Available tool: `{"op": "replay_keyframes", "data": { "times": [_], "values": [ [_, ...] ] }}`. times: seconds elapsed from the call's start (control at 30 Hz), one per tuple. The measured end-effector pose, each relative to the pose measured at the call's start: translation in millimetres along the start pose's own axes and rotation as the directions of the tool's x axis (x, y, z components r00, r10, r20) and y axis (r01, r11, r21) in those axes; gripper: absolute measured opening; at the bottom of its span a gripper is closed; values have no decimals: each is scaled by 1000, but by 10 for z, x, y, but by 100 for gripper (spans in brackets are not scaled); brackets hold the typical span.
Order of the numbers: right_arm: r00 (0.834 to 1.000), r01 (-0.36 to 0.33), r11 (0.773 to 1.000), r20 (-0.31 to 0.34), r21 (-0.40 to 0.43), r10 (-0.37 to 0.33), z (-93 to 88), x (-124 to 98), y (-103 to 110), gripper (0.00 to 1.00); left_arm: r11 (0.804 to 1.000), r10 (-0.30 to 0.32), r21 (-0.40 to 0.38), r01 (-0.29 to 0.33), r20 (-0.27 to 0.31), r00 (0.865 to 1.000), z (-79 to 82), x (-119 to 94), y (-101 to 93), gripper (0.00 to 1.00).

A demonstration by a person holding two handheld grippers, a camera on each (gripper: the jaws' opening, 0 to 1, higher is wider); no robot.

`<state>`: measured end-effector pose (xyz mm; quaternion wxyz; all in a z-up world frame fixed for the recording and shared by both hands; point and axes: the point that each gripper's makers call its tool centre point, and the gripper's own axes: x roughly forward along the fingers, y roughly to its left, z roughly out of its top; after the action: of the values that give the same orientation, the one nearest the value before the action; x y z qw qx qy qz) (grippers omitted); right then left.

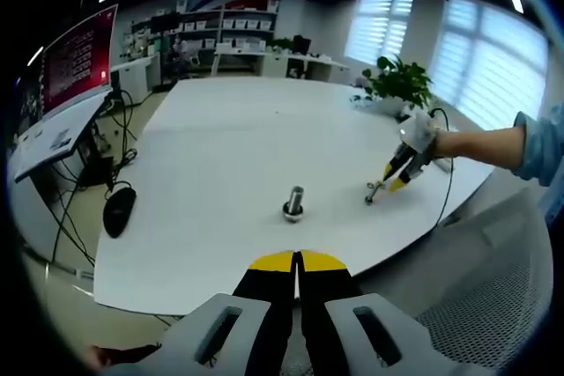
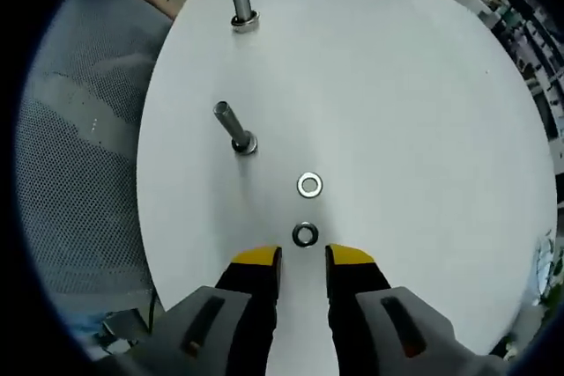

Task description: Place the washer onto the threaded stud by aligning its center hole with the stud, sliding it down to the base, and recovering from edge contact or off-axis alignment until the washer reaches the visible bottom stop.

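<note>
Right gripper view: white bench (image 2: 397,85) carries two bare threaded studs, upper left (image 2: 242,6) and centre left (image 2: 234,129); the washer (image 2: 309,186) lies flat mid-frame with a nut-like ring (image 2: 304,235) just below, so nothing is placed yet. Right claw (image 2: 303,257) is open and empty behind that ring; left claw (image 1: 298,261) is closed, empty.

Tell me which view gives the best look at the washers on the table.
The right gripper view: two washers lie flat just ahead of the open right gripper, holes visible. In the left gripper view they are too small to make out beside that gripper.
</note>
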<state>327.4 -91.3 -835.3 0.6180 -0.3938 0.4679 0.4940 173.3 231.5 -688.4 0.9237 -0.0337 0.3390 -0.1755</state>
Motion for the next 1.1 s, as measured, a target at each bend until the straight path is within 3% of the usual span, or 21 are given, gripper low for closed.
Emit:
{"op": "replay_keyframes", "data": {
  "times": [0.33,0.53,0.6,0.8,0.93,1.03,1.1],
  "values": [
    [999,-17,1000,-28,14,17,41,73,-38,23,1000,2,-2,-2,1,1000,-1,-2,9,0],
    [999,-21,999,-39,-33,20,50,79,-29,22,1000,3,-2,-3,9,1000,14,-4,7,0],
    [1000,-18,1000,-25,0,18,55,82,-66,19,1000,3,-1,-3,13,1000,20,-5,7,0],
    [1000,4,999,2,-37,-4,77,94,-67,11,1000,3,-5,-3,20,1000,30,-8,7,0],
    [999,2,1000,-34,-25,-3,85,94,-70,12,1000,1,-3,-1,17,1000,26,-6,4,0],
    [999,35,999,-30,-36,-37,136,87,-132,22,1000,2,-4,-2,16,1000,26,-6,5,0],
    [999,5,1000,-34,-28,-6,129,104,-98,19,1000,2,-5,-2,18,1000,28,-6,6,0]
  ]
}}
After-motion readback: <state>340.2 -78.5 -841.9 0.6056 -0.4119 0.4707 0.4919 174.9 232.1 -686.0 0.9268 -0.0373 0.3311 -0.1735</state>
